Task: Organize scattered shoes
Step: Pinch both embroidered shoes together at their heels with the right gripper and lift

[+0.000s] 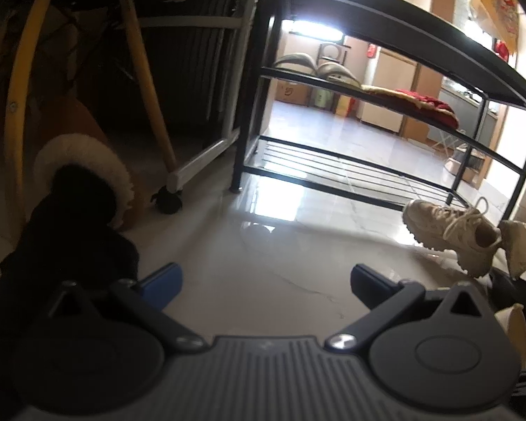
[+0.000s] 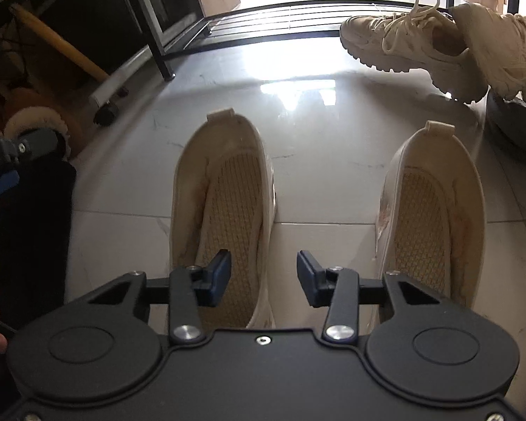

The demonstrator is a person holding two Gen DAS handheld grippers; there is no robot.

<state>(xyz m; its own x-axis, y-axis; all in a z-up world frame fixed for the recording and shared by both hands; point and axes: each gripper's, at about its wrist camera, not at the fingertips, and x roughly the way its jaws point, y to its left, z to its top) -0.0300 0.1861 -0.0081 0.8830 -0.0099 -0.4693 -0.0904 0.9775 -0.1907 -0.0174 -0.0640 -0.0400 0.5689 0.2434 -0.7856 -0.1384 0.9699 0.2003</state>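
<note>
Two cream slip-ons, the left shoe and right shoe, side by side on the floor beneath the right gripper. Light and soft-walled, probably; best pinched at the left shoe's inner side wall. Fingers spread and empty on both right and left gripper.

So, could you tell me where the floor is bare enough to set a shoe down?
Bare tile lies between the slip-on shoes and the rack's bottom shelf, and in the strip between the two slip-ons. The right is crowded with sneakers; the left with a fur-trimmed boot.
</note>
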